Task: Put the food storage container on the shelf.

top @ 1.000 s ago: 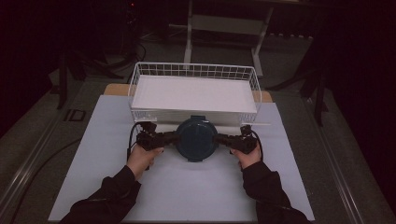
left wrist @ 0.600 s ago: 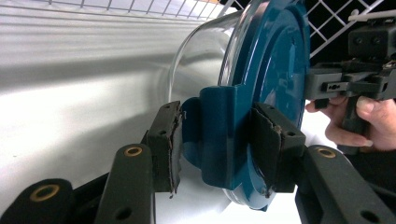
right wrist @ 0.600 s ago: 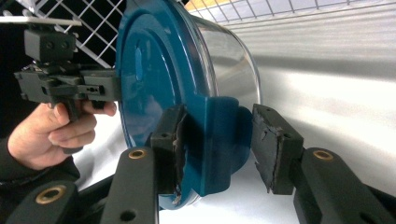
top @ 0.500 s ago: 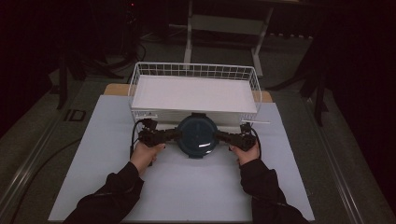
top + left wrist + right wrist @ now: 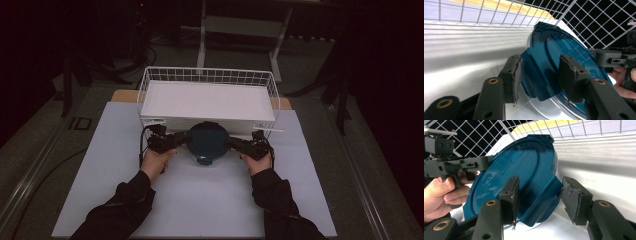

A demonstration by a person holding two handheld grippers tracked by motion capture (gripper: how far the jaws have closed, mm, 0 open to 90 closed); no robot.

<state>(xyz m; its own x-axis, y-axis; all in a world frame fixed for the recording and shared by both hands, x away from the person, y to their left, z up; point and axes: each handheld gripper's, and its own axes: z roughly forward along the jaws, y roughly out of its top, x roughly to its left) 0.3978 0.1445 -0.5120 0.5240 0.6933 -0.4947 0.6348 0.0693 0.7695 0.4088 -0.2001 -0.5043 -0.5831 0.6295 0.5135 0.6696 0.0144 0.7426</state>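
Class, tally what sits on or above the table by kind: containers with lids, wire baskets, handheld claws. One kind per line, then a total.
Blue-lidded container: 1
White wire basket: 1
Handheld claws: 2, left claw and right claw
Total: 4

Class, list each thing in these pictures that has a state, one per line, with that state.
Blue lid: on its clear container, gripped at two opposite side tabs.
Left gripper: shut on a lid tab.
Right gripper: shut on the opposite tab.
Wire basket: upright, holding a white liner, nothing else inside.
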